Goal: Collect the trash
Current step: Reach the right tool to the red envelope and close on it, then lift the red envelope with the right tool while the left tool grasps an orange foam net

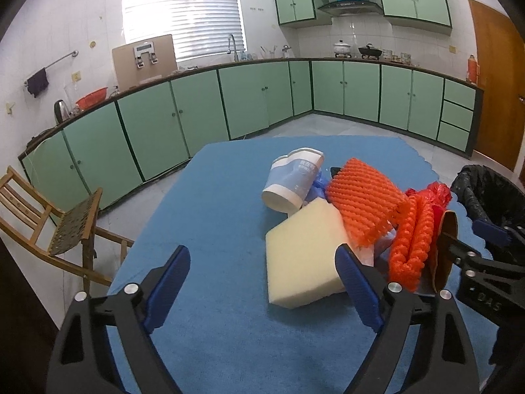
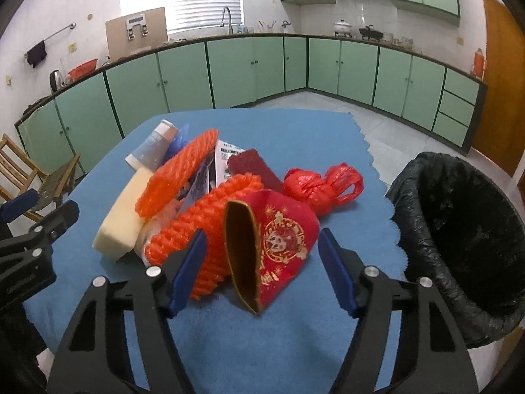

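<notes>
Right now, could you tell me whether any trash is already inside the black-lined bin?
No, the black-lined bin shows only its liner, with nothing inside.

Both fisheye views look forward and downward along their own fingers, close over the blue worktop (image 1: 213, 197). The left wrist view sits left of the trash pile (image 1: 354, 210), the right wrist view nearer the bin (image 2: 459, 229); both share pile, bin and green cabinets (image 2: 246, 65).

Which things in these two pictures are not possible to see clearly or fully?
- Printed paper, right wrist view: text too small, mostly covered by the orange foam net.
- Blue plastic, left wrist view: mostly hidden behind the paper cup.
- Bin, right wrist view: cut off by the edge; bottom too dark.
- Foam block, left wrist view: its right part is under the net.
</notes>
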Demonstrator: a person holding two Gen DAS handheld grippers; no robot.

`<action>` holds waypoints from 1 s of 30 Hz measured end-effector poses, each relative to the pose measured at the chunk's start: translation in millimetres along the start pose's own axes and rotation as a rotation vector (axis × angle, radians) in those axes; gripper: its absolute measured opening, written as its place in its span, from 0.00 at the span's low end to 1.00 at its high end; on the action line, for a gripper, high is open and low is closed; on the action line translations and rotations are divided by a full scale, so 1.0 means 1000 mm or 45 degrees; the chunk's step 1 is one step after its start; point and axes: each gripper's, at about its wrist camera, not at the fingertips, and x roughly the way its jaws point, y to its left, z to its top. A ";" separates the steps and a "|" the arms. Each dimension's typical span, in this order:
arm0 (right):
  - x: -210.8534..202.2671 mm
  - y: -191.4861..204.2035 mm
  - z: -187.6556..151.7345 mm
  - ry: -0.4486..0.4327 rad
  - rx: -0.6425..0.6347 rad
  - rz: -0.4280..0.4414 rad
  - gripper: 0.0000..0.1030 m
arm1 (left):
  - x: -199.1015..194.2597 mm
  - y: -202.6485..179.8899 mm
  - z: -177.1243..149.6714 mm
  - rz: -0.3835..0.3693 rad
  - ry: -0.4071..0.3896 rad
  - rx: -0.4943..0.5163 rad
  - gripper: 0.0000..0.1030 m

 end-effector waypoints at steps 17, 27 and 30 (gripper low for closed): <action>-0.004 -0.024 -0.005 0.014 0.059 0.116 0.17 | 0.004 -0.008 -0.003 -0.099 0.037 -0.030 0.81; -0.019 -0.054 -0.016 0.015 0.112 0.057 0.14 | -0.004 -0.045 -0.005 -0.267 0.051 -0.002 0.75; -0.024 -0.059 -0.019 0.009 0.115 0.054 0.14 | -0.006 -0.055 -0.008 -0.309 0.052 0.019 0.75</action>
